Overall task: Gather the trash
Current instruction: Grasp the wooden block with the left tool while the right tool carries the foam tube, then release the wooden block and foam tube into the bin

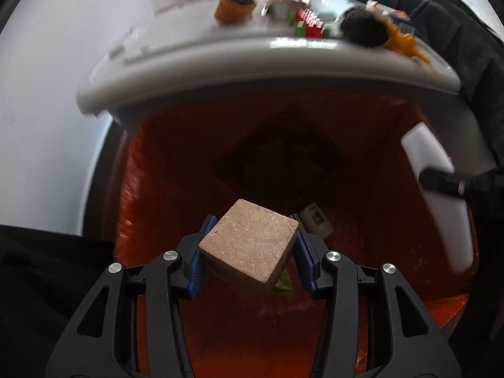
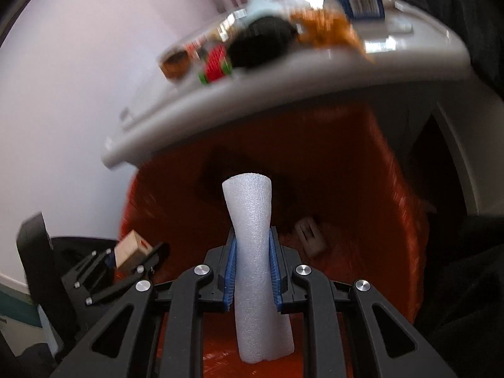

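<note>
My left gripper (image 1: pixel 250 230) is shut on a tan wooden cube (image 1: pixel 250 247) and holds it over the open orange bin (image 1: pixel 176 163). My right gripper (image 2: pixel 253 245) is shut on a white foam tube (image 2: pixel 252 252), also above the orange bin (image 2: pixel 362 195). In the left wrist view the foam tube (image 1: pixel 441 201) and the right gripper's black tip (image 1: pixel 441 182) show at the right. In the right wrist view the left gripper (image 2: pixel 126 258) with the cube (image 2: pixel 130 249) shows at the lower left. A small pale piece lies inside the bin (image 1: pixel 316 220) (image 2: pixel 310 234).
A grey table edge (image 1: pixel 220 72) hangs over the bin's far side, carrying an orange cup (image 1: pixel 234 8), a red and green block (image 1: pixel 310 26), a black round object (image 1: pixel 363 28) and orange wrapping (image 1: pixel 403 42). White wall (image 1: pixel 47 110) at left, dark fabric (image 1: pixel 456 25) at right.
</note>
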`<state>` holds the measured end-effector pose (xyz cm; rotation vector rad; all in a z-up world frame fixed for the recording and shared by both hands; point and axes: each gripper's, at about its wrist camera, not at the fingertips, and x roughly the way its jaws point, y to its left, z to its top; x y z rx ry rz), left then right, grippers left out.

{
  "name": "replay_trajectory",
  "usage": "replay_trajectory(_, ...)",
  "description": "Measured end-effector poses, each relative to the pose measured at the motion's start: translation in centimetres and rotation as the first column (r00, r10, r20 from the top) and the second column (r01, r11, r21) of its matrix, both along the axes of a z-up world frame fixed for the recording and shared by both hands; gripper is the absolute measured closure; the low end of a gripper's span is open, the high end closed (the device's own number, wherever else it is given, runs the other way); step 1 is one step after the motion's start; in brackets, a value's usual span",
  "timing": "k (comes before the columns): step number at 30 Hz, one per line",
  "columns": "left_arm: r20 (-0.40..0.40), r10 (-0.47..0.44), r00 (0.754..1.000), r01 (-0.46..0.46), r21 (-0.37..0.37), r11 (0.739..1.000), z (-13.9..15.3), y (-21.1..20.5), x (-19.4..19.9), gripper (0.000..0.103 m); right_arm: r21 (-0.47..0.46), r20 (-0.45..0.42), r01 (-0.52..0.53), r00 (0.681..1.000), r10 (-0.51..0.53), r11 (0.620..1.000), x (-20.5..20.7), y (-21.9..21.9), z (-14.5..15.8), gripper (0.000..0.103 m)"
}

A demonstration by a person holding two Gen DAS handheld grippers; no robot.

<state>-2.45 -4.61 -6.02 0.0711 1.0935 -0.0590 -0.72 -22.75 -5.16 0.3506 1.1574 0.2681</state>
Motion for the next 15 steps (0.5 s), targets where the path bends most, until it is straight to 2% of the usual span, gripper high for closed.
replay_trajectory(4, -0.015, 0.008, 1.0, -0.008, -0.01, 1.0, -0.5, 0.1, 0.3, 0.057, -0.054, -0.032, -0.011, 0.999, 0.009, 0.999, 0.3, 0.5, -1.3, 0.084)
replay_trajectory(12, -0.023, 0.013, 1.0, -0.014, -0.012, 1.0, -0.7, 0.2, 0.3, 0.057, -0.06, -0.042, -0.012, 0.999, 0.01, 0.998, 0.2, 0.5, -1.6, 0.083)
replay_trajectory(14, -0.023, 0.016, 1.0, -0.017, -0.014, 1.0, -0.6, 0.3, 0.3, 0.057, -0.058, -0.045, -0.014, 0.999, 0.012, 0.998, 0.0, 0.3, -1.6, 0.08)
replay_trajectory(15, -0.026, 0.017, 1.0, -0.018, -0.02, 1.0, -0.7, 0.3, 0.4, 0.057, -0.06, -0.049, -0.015, 0.999, 0.012, 0.998, 0.0, 0.3, -1.7, 0.073)
